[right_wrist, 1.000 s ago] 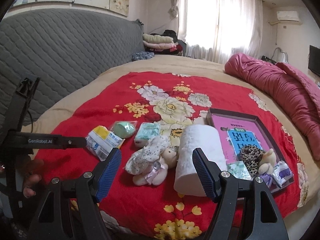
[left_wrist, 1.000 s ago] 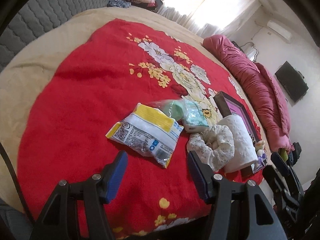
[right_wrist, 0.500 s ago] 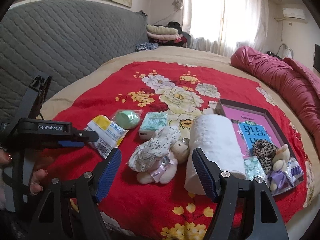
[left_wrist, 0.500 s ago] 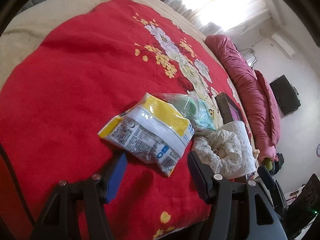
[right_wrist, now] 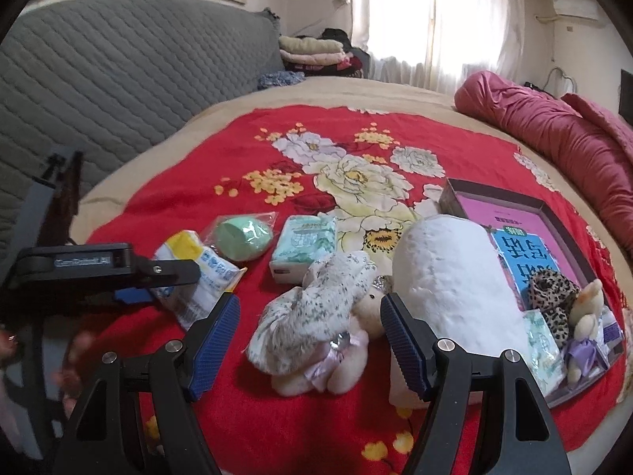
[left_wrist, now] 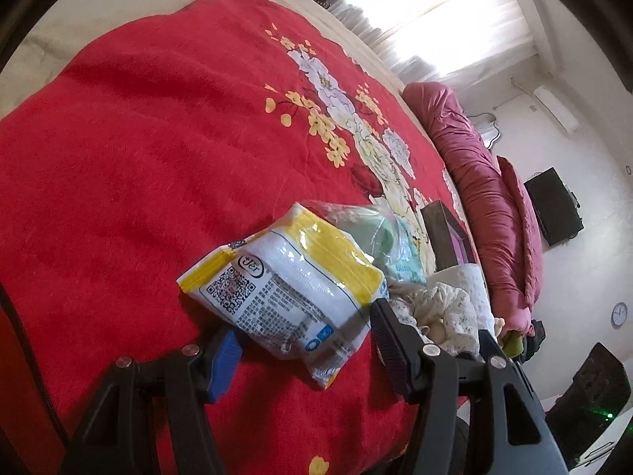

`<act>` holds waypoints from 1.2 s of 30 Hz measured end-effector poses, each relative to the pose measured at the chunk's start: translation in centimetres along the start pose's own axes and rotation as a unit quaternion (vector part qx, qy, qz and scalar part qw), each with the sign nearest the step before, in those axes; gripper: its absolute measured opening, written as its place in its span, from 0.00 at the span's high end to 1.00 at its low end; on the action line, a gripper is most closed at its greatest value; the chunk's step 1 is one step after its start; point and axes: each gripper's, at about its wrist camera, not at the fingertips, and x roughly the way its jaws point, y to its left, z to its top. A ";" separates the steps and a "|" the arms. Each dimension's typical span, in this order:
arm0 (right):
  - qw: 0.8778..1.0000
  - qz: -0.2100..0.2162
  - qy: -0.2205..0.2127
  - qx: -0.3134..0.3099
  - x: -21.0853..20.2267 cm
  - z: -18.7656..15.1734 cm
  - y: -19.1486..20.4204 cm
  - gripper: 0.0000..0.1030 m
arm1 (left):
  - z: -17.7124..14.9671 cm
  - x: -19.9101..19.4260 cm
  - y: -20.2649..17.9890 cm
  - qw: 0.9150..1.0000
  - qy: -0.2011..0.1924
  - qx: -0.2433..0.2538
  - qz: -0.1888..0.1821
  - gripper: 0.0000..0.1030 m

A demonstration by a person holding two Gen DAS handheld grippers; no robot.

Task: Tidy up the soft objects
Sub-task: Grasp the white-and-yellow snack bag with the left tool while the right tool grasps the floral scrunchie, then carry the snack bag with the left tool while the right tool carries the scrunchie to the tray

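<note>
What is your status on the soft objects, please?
Left tongs open, straddling yellow pack. Right tongs open, over plush toy. Nothing gripped; white roll crowds the toy.

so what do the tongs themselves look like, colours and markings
Both match. The left tongs and the right tongs have matte black angular frames with silver rivets at the pivots and two fingers faced with ribbed blue pads. Seen from the right wrist, the left body carries pale lettering, too blurred to read.
</note>
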 end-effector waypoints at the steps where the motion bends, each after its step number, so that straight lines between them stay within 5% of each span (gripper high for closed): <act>1: 1.000 -0.007 0.002 -0.005 0.4 0.0 0.2 0.28 | 0.0 0.1 0.0 1.000 -0.002 0.000 -0.002 0.40; 7: 0.999 -0.013 0.013 -0.035 1.6 -0.4 0.3 0.71 | 0.2 0.2 0.3 1.000 -0.012 -0.006 -0.018 0.42; 10: 0.999 -0.008 0.023 -0.043 2.0 -0.5 0.2 0.83 | 0.3 0.3 0.4 1.000 -0.013 -0.008 -0.026 0.45; 24: 0.999 0.039 0.001 -0.038 0.4 -0.3 -0.5 0.89 | 0.1 -2.2 -1.1 0.997 -0.054 0.043 -0.029 0.79; 36: 0.997 0.056 -0.025 -0.040 -1.5 -0.2 -0.9 0.89 | -3.0 -4.0 -6.5 0.984 -0.074 0.159 0.043 0.81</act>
